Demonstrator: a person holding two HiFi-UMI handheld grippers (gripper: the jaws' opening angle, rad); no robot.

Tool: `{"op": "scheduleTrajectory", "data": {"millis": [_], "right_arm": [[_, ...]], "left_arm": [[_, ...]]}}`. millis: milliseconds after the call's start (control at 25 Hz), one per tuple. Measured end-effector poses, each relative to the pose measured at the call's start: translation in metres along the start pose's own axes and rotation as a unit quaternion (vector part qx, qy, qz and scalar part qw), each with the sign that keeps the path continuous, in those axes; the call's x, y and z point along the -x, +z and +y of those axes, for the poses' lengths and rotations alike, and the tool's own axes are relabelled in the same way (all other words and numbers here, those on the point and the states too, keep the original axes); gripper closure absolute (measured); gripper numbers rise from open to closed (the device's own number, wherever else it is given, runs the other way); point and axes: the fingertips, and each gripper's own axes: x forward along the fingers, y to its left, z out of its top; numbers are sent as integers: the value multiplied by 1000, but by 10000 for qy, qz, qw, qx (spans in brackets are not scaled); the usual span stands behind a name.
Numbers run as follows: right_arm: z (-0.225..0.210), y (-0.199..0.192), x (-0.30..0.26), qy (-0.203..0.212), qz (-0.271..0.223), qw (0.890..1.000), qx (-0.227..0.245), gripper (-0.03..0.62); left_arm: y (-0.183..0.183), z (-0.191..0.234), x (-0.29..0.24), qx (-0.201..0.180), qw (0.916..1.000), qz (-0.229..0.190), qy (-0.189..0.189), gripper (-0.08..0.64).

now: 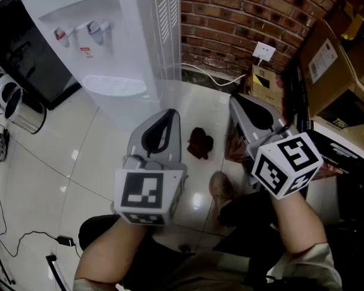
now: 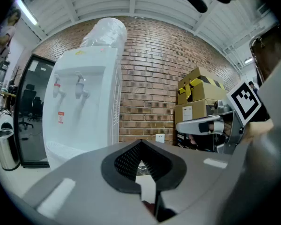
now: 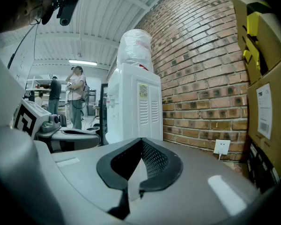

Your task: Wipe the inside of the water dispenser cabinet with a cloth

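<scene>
Nearest: both forearms w/ marker cubes, L tongs [image 1: 168, 113] and R tongs [image 1: 233, 99] side by side, roughly level, pointing fwd. In their own views each pair is pressed together w/ nothing pinched: L tongs [image 2: 140, 142] tips meet on air, R tongs [image 3: 141, 139] same. Just under them a shoe [image 1: 221, 187] stands on the glossy floor [image 1: 60, 162].

Next out: the cloth [image 1: 200, 142], dark reddish and crumpled, lies on the floor. In head view it sits btwn the two tongs, right of the L pair and left of the R pair. It touches neither and lies below both.

Further: the water dispenser [image 1: 103, 47], white and upright, stands ahead-left of the L tongs, w/ taps and drip tray facing this way. The cloth lies on the floor short of its base, apart from it. Lower cabinet front can't be made out.

Farthest: brick wall [image 1: 230, 17] w/ wall socket [image 1: 264, 52], and cardboard boxes [image 1: 333, 59] stacked at right, beyond the R tongs.
</scene>
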Motion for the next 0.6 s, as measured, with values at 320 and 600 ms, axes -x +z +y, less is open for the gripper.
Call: {"op": "scheduleTrajectory", "data": {"millis": [320, 600], "right_arm": [[2, 0, -2, 30, -3, 10000, 7, 578], [6, 2, -6, 76, -11, 10000, 10, 578]], "left_arm": [[1, 1, 1, -3, 10000, -12, 12, 560], [0, 4, 2, -4, 10000, -2, 36, 560]]}}
